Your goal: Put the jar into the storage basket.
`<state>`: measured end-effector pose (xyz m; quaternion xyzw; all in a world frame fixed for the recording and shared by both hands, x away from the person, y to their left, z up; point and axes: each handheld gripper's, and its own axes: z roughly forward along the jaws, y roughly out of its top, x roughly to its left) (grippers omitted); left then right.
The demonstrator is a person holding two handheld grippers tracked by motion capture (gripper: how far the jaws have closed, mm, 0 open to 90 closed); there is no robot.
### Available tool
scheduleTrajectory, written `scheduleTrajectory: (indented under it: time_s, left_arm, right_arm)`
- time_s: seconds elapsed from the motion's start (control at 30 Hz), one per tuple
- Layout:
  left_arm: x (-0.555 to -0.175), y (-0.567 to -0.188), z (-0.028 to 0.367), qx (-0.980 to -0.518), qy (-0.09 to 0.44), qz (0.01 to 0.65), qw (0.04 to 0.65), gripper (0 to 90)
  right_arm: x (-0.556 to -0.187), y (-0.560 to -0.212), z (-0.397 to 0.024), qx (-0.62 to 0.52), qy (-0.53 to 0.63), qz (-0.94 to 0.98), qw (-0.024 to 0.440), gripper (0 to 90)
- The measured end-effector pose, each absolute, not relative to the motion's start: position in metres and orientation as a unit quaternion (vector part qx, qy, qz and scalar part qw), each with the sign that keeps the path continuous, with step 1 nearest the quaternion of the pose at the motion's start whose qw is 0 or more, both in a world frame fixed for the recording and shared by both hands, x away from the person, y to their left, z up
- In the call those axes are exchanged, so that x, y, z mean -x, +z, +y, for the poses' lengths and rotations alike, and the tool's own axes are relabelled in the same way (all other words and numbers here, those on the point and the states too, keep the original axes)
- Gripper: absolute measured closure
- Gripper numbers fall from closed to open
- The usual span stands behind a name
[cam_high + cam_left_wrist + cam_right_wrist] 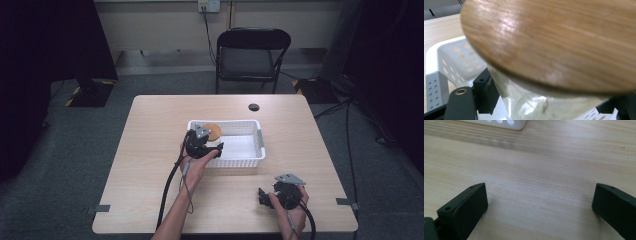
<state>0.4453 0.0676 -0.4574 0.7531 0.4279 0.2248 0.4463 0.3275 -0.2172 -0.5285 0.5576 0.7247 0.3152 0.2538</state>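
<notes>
Where the table (150,150) carries one white perforated basket (250,160), the left gripper (209,145) reaches over the basket's left end with one jar (524,102) between its jaws. The jar is clear glass and capped by one round wooden lid (554,42); in the high view the lid shows as a tan disc (212,131) at the basket's back left corner. In the left gripper view the jaws stand on either side of the glass body below the lid, closed against it. Whether the jar rests on the basket floor or hangs just above it cannot be told.

Glass of this kind is judged stiff, smooth, fairly heavy for its size and breakable, so a firm squeeze on the body beneath the lid suits it. The lid may sit loose and is a poor place to hold.

The right gripper (264,197) lies low over the table's front right, well apart from the basket, jaws spread wide and empty.

Count: one table, one basket, one jar, one lid, two grippers.
</notes>
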Motion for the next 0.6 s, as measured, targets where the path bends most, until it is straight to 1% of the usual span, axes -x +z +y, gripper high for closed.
scheduleTrajectory:
  time_s: [0.1,0.4,0.5,0.6]
  left_arm:
    - [-0.4453,-0.4569,0.0683,-0.75,0.221,0.429,0.453,21.1]
    - [-0.4481,-0.458,0.0714,-0.736,0.198,0.442,0.472,7.9]
    - [-0.4467,-0.4593,0.0706,-0.734,0.2,0.444,0.473,4.1]
    - [-0.4456,-0.461,0.0722,-0.729,0.197,0.448,0.478,3.2]
  right_arm:
    - [-0.3275,-0.5285,-0.2172,-0.558,0.315,0.725,0.254,0.0]
    - [-0.3275,-0.5285,-0.2172,-0.558,0.315,0.725,0.254,0.0]
    - [-0.3275,-0.5285,-0.2172,-0.558,0.315,0.725,0.254,0.0]
    - [-0.3275,-0.5285,-0.2171,-0.558,0.315,0.725,0.254,0.0]
